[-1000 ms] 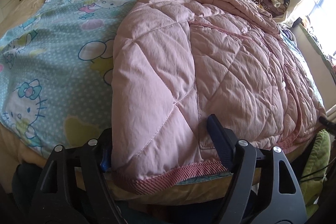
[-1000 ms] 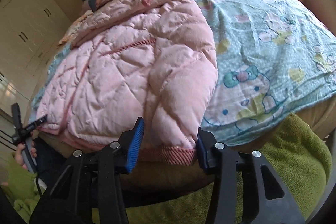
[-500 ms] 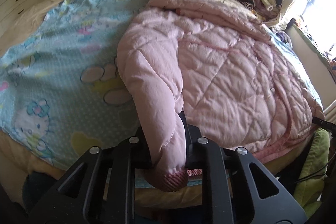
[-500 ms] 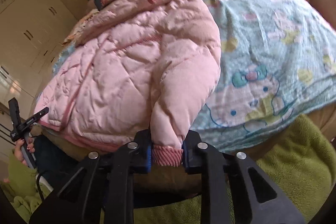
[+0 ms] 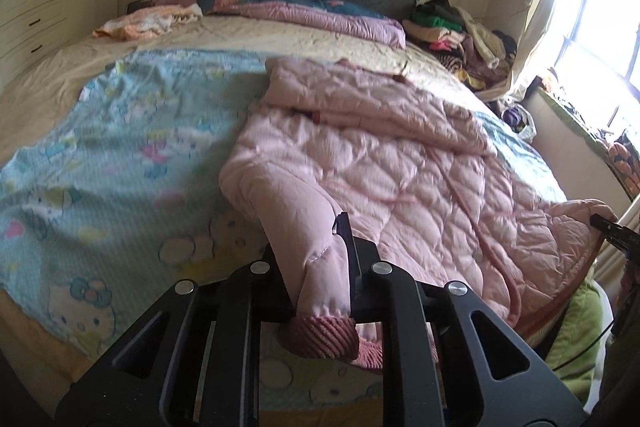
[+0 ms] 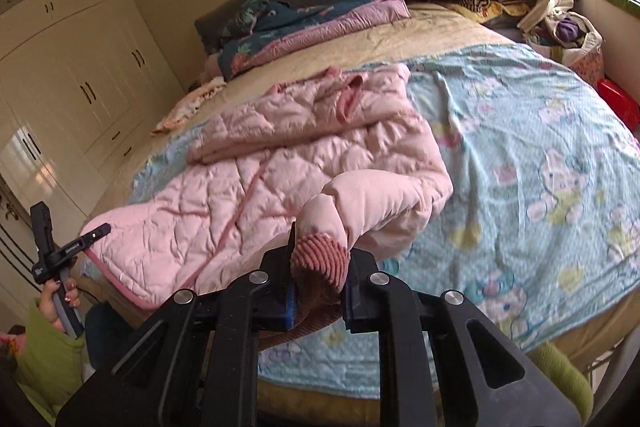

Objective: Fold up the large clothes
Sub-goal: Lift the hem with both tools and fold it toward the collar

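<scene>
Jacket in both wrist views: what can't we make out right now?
- Left view: left gripper pads' contact on sleeve cuff, covered by the fabric.
- Right view: right gripper covers the jacket hem behind its cuff.
- Both: jacket underside, against the sheet.

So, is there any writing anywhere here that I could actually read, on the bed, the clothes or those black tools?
Nothing readable.
Other gripper's black arm, seen from the right wrist view: small white lettering, too small to read.
Cartoon bedsheet: pictures only, no words visible.
Pink quilted jacket: no label showing.
</scene>
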